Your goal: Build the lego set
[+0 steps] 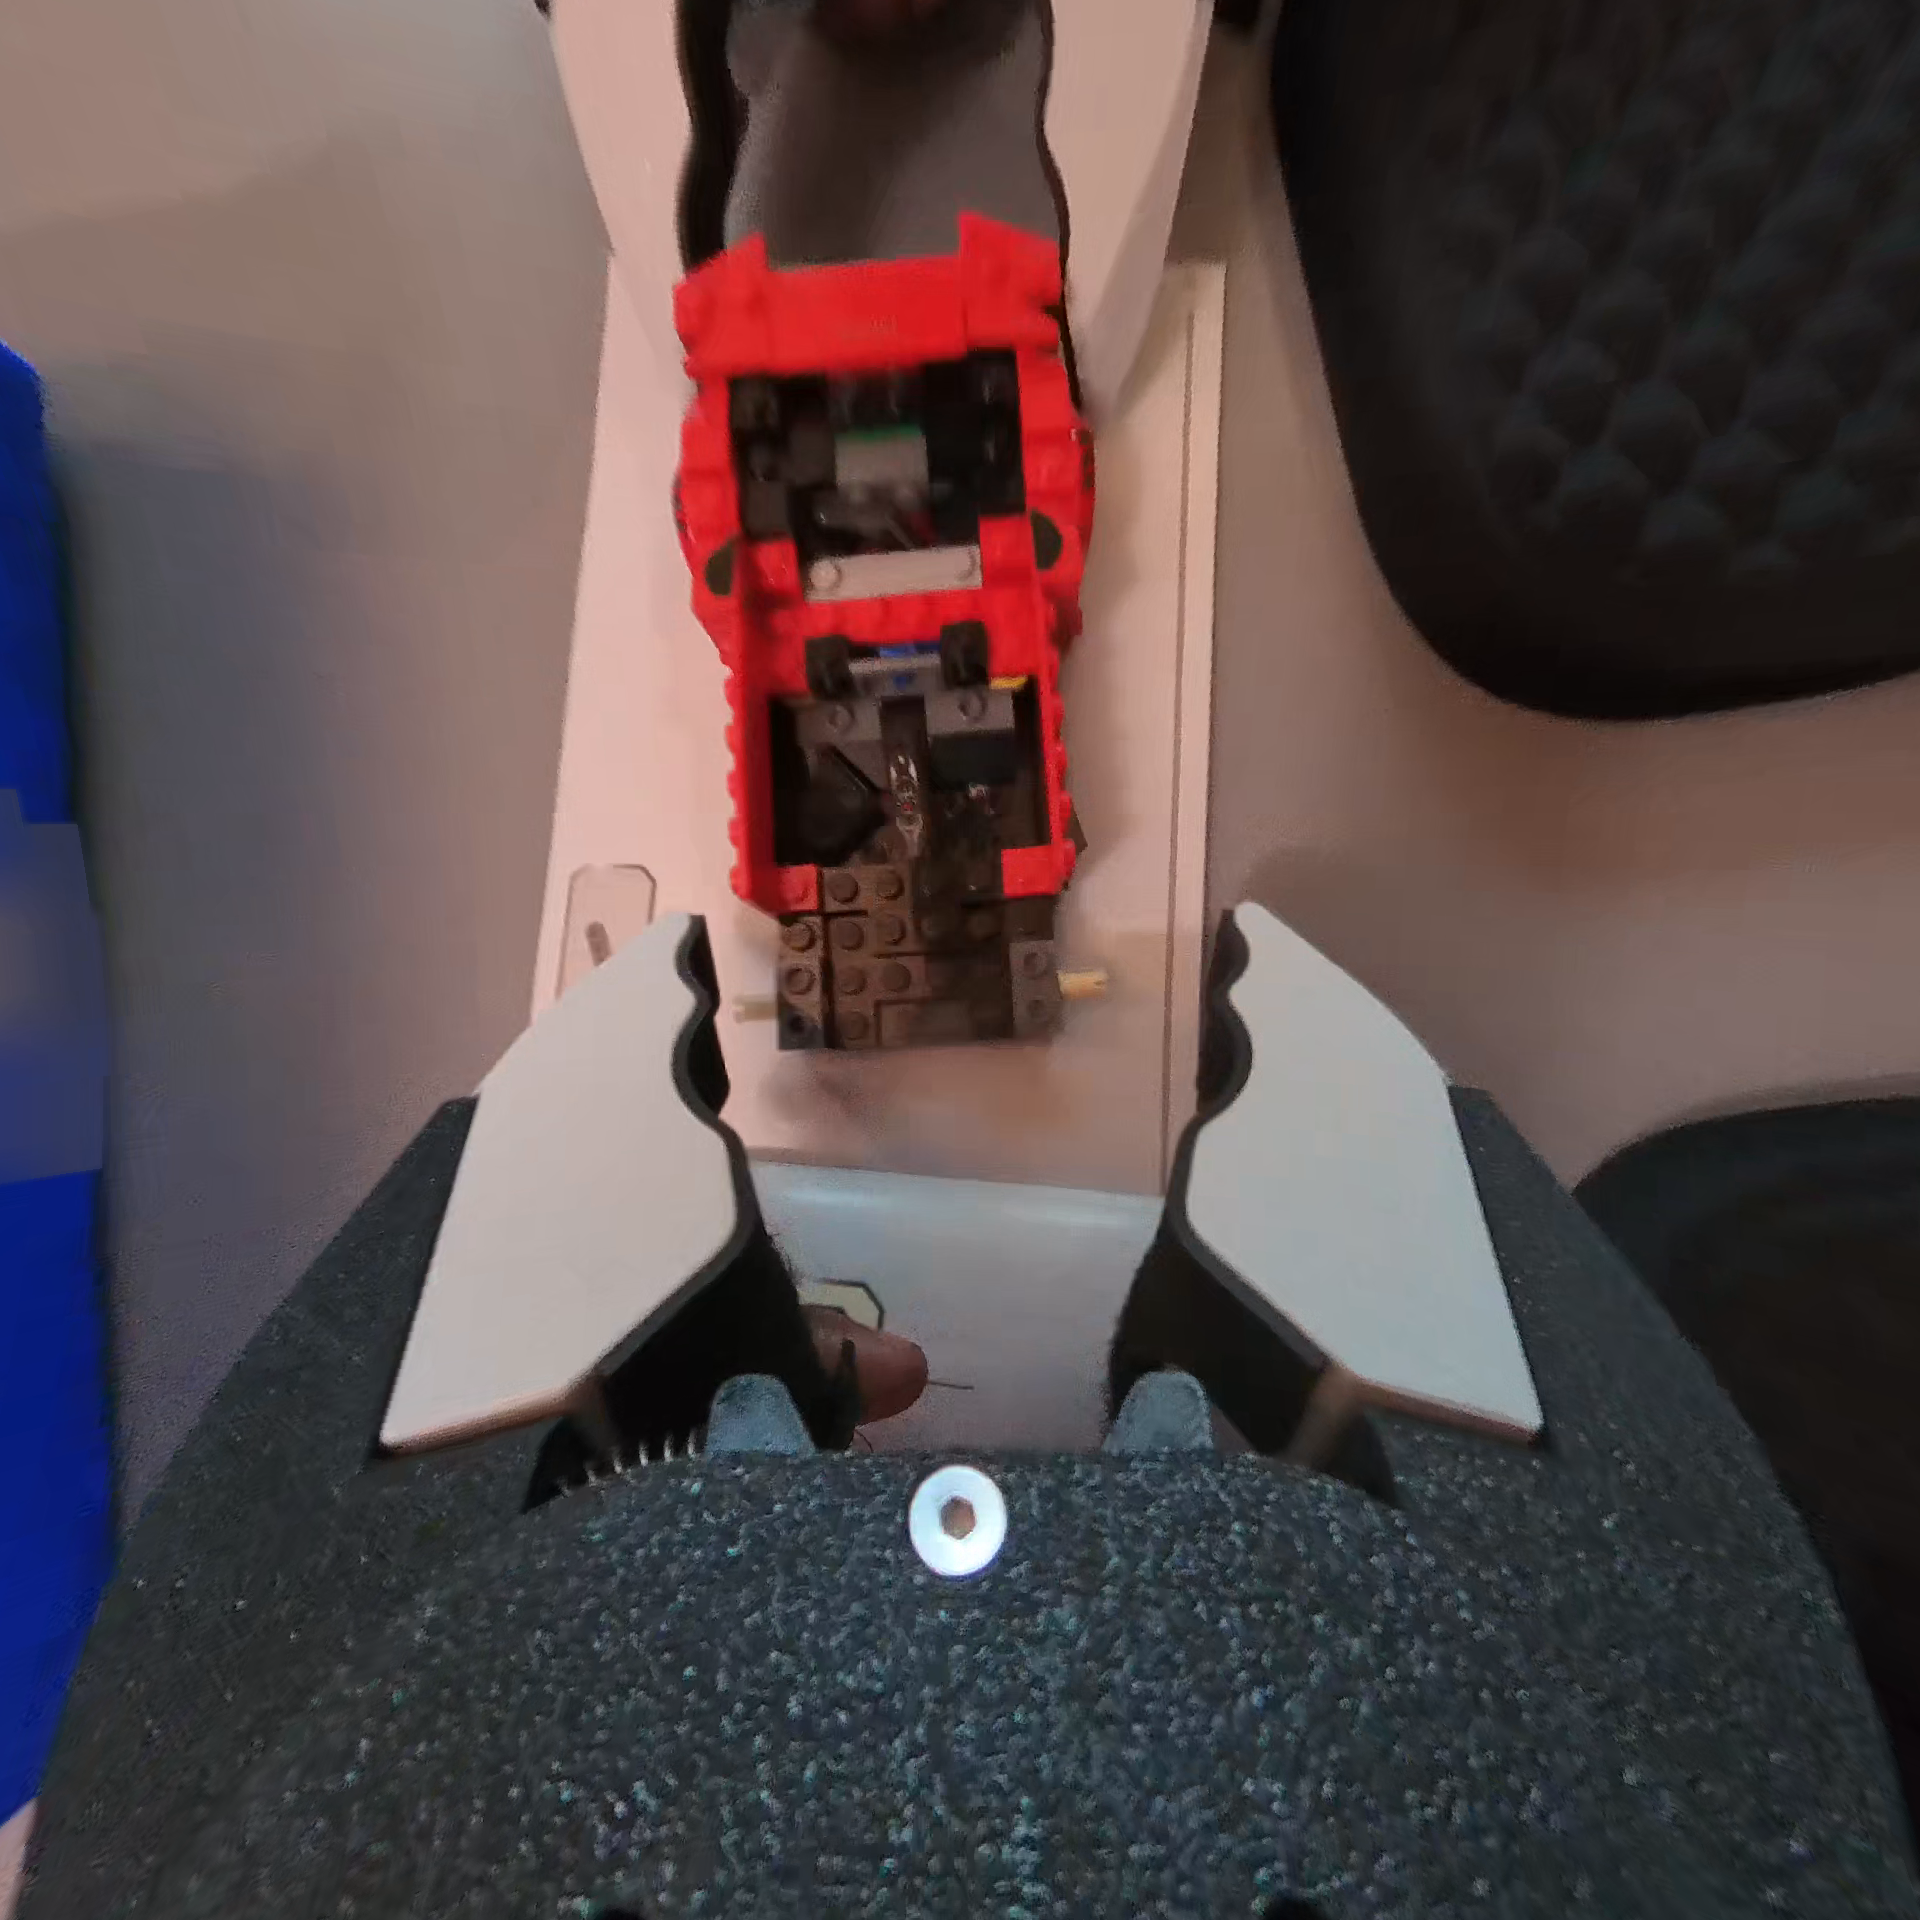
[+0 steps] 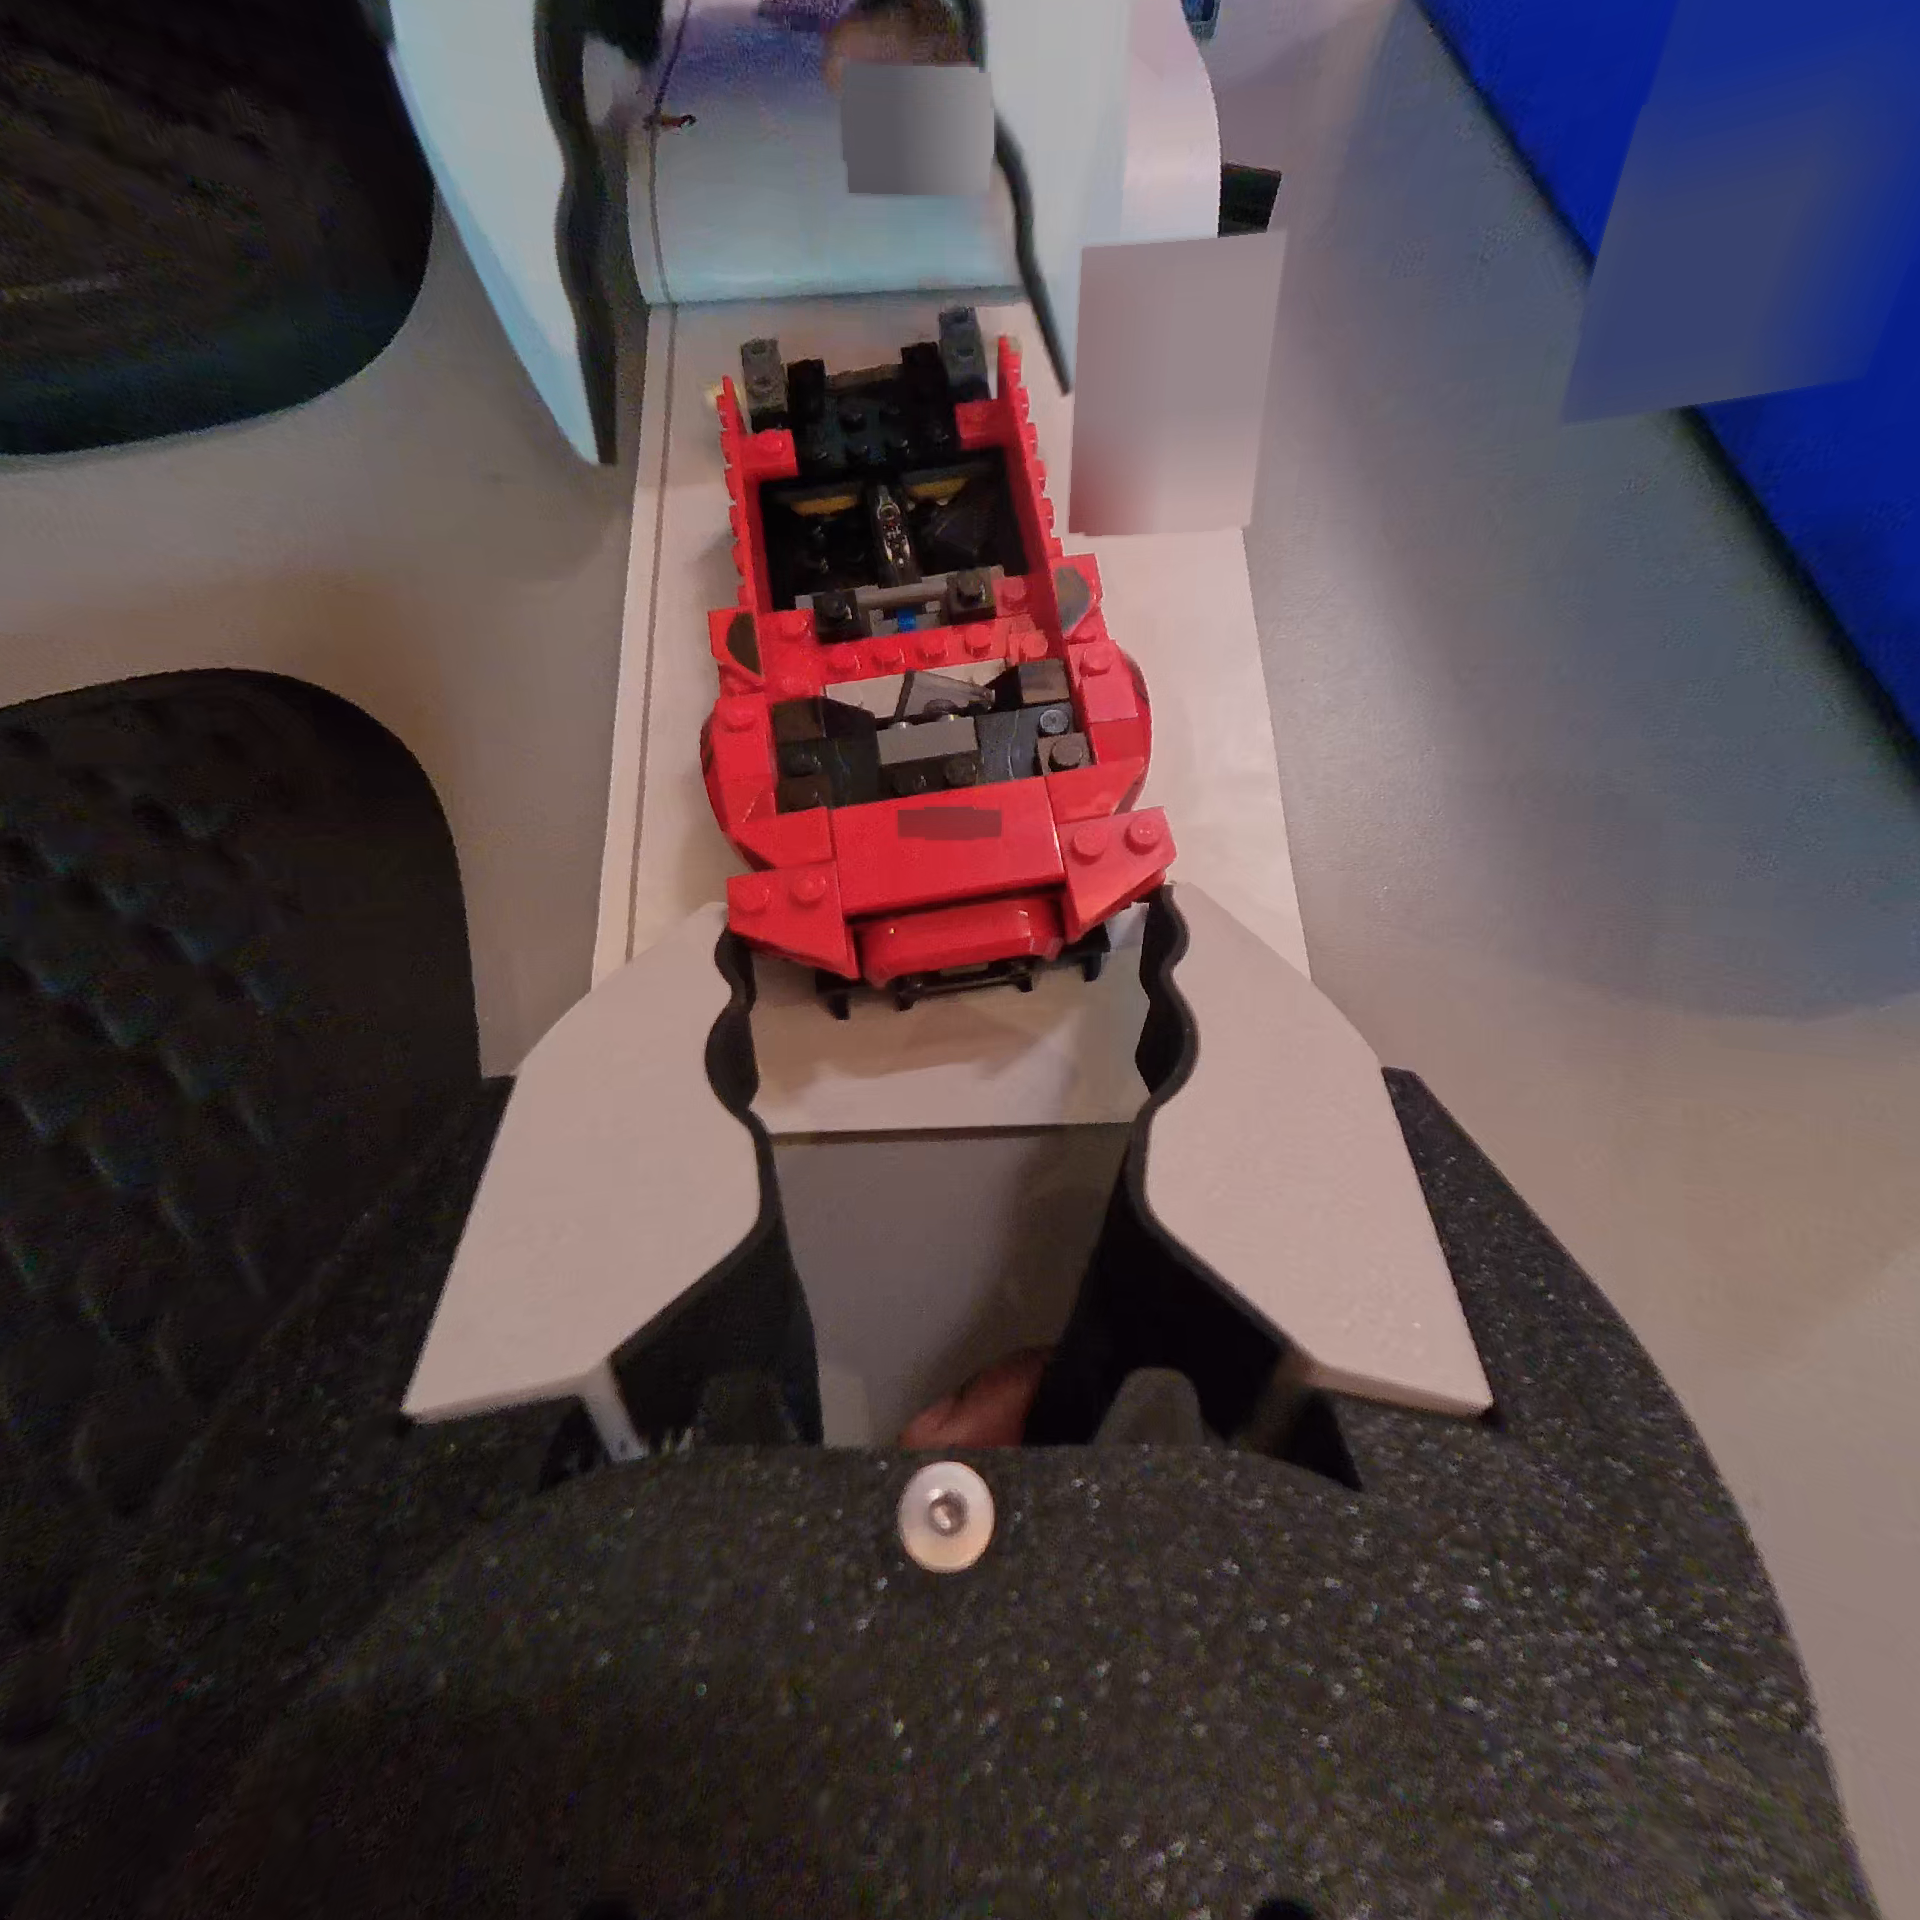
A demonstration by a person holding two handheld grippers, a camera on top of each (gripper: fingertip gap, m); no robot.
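A half-built red toy car [image 2: 914,675] sits lengthwise on a narrow white stand [image 2: 1195,831], raised above the pale tabletop [image 2: 1558,831], with one pair of tongs at each end. The stand appears to lift the car so that both pairs can reach it from opposite sides.

In the right wrist view, the right tongs [image 2: 951,940] stand wide apart at the car's red end, at 6 o'clock of the car, their tips just beside its corners and gripping nothing. The left tongs [image 2: 821,301] show at 12 o'clock, beyond the black studded end.

In the left wrist view, the left tongs [image 1: 966,956] are likewise spread wide and empty, with the car's [image 1: 883,623] black studded end and its pale side pins lying just ahead of the tips. The right tongs [image 1: 873,156] appear at 12 o'clock, flanking the red end, and this picture is slightly smeared.

The car has no roof, no wheels and open bays, so the build looks well short of done. The matched, open stance suggests both pairs are lined up to steady or lift the car by its ends. No loose bricks are in sight.

Dark quilted pads [image 2: 177,987] lie at 9 o'clock in the right wrist view, and a blue surface [image 2: 1818,312] at 2 o'clock.
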